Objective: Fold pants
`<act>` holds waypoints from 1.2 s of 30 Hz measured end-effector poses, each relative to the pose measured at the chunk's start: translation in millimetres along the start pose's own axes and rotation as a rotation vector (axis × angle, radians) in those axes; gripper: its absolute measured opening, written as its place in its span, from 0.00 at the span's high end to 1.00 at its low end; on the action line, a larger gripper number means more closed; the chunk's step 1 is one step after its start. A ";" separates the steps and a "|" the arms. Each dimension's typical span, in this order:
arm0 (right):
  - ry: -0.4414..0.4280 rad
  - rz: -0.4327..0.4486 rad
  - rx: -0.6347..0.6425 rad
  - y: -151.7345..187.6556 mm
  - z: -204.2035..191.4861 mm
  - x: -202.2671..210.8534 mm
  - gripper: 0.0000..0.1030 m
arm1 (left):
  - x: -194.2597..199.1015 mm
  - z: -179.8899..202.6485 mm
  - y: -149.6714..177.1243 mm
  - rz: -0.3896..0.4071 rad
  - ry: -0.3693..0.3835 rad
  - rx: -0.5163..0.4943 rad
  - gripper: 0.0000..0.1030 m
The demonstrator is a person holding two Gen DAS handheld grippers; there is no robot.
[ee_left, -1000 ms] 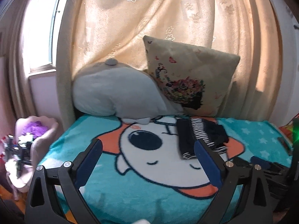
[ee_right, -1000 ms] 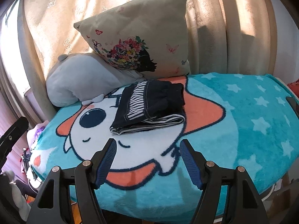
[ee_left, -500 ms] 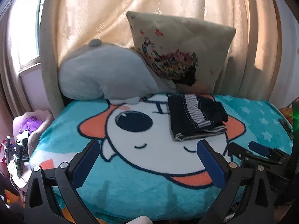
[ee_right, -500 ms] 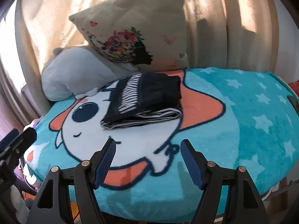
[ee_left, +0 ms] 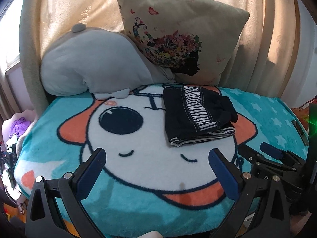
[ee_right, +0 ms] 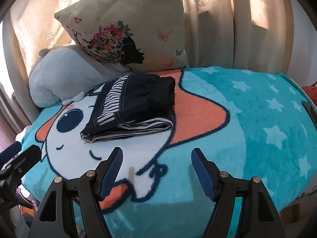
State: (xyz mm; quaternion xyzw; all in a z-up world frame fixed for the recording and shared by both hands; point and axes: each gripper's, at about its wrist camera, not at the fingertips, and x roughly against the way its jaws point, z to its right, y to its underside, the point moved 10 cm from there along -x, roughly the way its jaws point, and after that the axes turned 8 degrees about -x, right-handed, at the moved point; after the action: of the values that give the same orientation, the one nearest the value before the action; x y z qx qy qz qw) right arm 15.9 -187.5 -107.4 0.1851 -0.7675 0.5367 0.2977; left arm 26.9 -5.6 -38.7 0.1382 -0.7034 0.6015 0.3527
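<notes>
While sunlit beige curtains [ee_left: 257,29] are hanging behind everything, a teal fleece blanket [ee_right: 257,130] printed with a white cartoon face and orange star points is covering the bed. At its far edge a pale grey plush pillow [ee_left: 89,67] is lying on its side, and a beige cushion [ee_right: 138,29] with a floral silhouette print is leaning against it. Just in front of the cushion, the dark pants [ee_right: 134,107] with a striped panel are lying folded into a compact stack on the blanket, touched by neither tool. Nearer the cameras, the left hand-held gripper [ee_left: 156,170] and the right hand-held gripper [ee_right: 156,170] are both hovering over the blanket with their blue-padded fingers spread apart and nothing between them.
</notes>
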 end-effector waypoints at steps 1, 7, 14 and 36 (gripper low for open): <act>0.000 -0.003 0.000 -0.6 0.5 -1.5 0.26 | -2.9 0.8 -1.0 -0.007 0.004 0.002 0.00; 0.008 -0.039 0.010 -2.2 3.9 -14.5 0.26 | -17.9 5.8 -4.2 -0.040 0.019 0.008 0.00; 0.019 -0.054 0.048 -0.9 -1.4 -26.9 0.26 | -28.0 4.1 -4.3 -0.059 0.024 0.022 0.00; 0.038 -0.066 0.070 1.0 -9.2 -39.3 0.26 | -38.6 0.1 -1.7 -0.079 0.041 0.043 0.00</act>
State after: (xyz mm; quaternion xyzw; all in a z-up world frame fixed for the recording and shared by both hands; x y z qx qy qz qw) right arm 47.4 -180.0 -131.7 0.2105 -0.7357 0.5566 0.3233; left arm 55.5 -14.9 -63.0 0.1612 -0.6767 0.6049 0.3876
